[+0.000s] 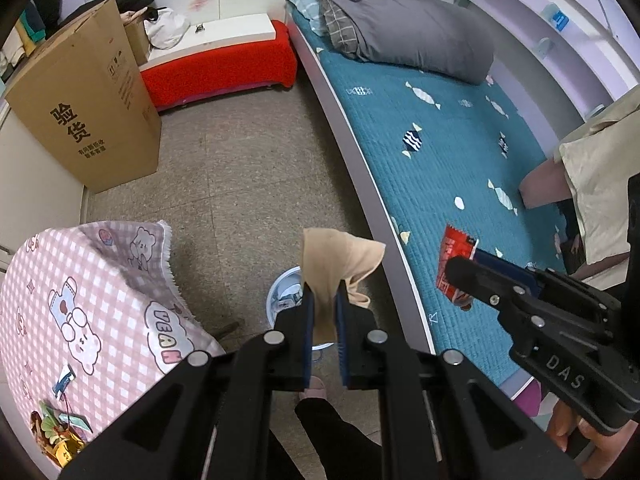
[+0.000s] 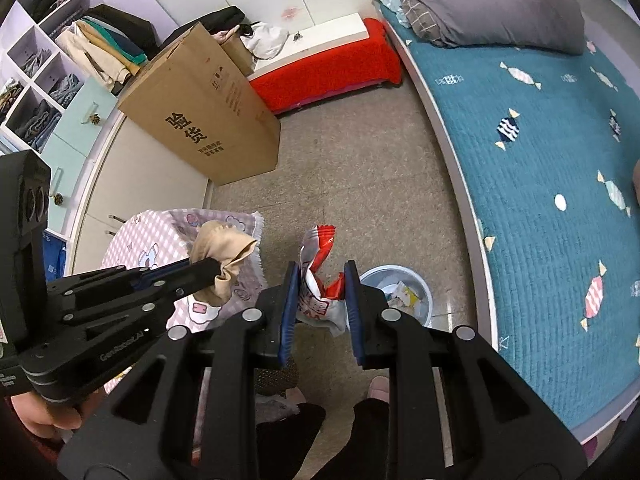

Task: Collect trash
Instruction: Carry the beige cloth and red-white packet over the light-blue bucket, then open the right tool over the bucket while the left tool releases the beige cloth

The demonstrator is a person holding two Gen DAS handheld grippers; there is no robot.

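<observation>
Pink checked cloth [image 1: 80, 300] covers the table at the left, with small scraps [image 1: 60, 428] lying at its near edge. Next along, the left gripper [image 1: 324, 300] is clamped tight on a beige sock-like rag [image 1: 340, 264], held above the pale blue bin [image 2: 416, 292] on the speckled floor [image 1: 248, 168]. To its right, the right gripper [image 2: 320, 296] has its jaws narrowly parted, pads pressing a crumpled red-and-white wrapper [image 2: 316, 280], just beside the bin. Further right runs the teal bed [image 2: 540, 184] with its grey quilt [image 2: 488, 4].
</observation>
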